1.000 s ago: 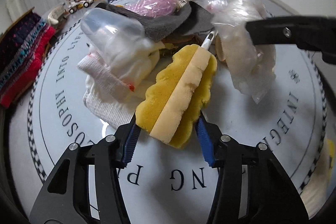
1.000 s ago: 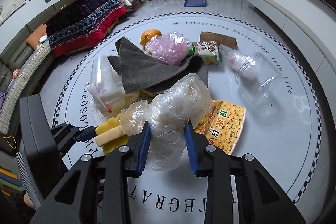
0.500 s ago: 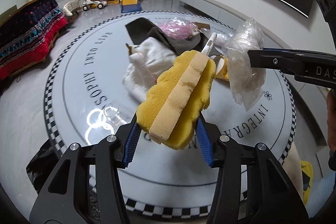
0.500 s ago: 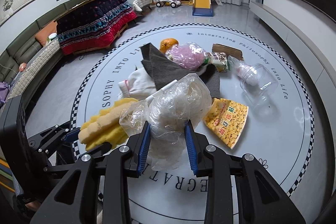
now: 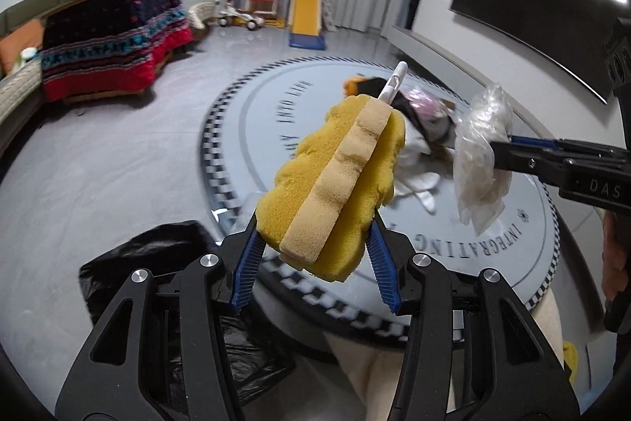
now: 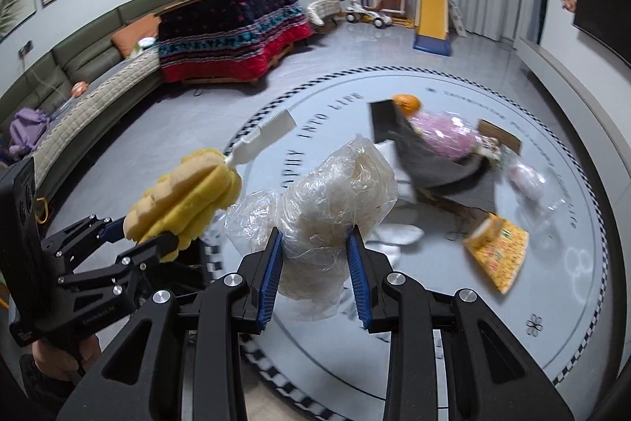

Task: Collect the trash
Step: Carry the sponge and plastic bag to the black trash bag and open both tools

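Evidently both loads are lifted clear of the tabletop (image 6: 552, 322) for dumping: the left hand-held gripper (image 5: 313, 255) pinches the yellow sponge (image 5: 335, 184), the right hand-held gripper (image 6: 315, 265) pinches the crumpled plastic bag (image 6: 331, 200), near the black trash bag (image 5: 150, 255) below.

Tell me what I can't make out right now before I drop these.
- Black bag, left wrist view: its opening is hidden behind the left claw and sponge.
- Pile on the rug, both views: motion-blurred, items unclear.
- Contents of the plastic wrap in the right claw: too crumpled to tell.
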